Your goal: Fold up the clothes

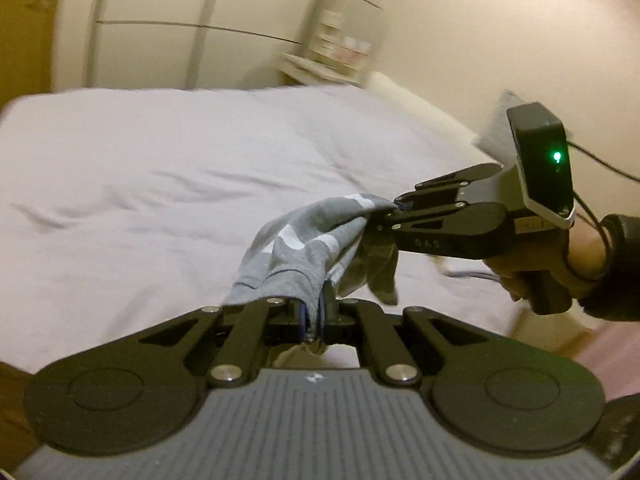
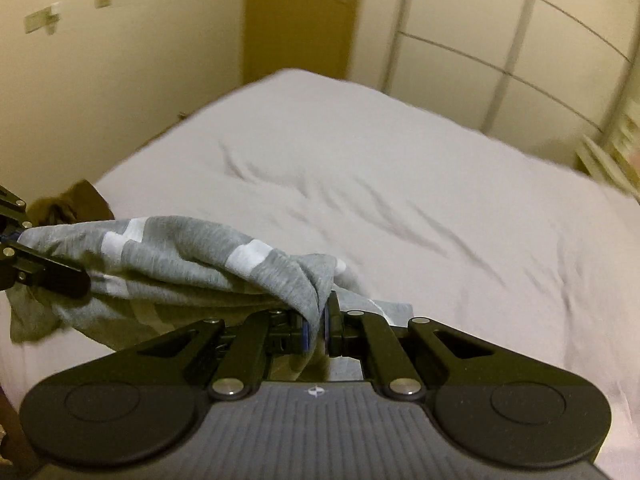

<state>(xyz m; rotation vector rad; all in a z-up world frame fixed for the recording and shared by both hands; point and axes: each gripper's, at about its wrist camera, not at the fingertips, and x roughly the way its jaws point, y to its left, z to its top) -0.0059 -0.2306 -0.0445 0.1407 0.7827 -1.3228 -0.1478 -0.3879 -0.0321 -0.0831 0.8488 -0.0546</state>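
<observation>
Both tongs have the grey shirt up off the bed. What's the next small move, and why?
Probably draw the two tongs apart to pull the shirt taut. The left tongs and right tongs are each shut on an edge, yet the cloth between them sags bunched above the bed; spreading it should let it be laid flat for folding.

The shelf (image 1: 320,64) by the far corner of the bed (image 1: 160,168) is too blurry to tell what stands on it. The white marks on the grey cloth (image 1: 304,240) are bunched up and cannot be read. A brown thing (image 2: 72,204) at the bed's edge is half hidden behind the cloth. The left hand-held gripper (image 2: 18,236) is cut off by the picture's edge.
</observation>
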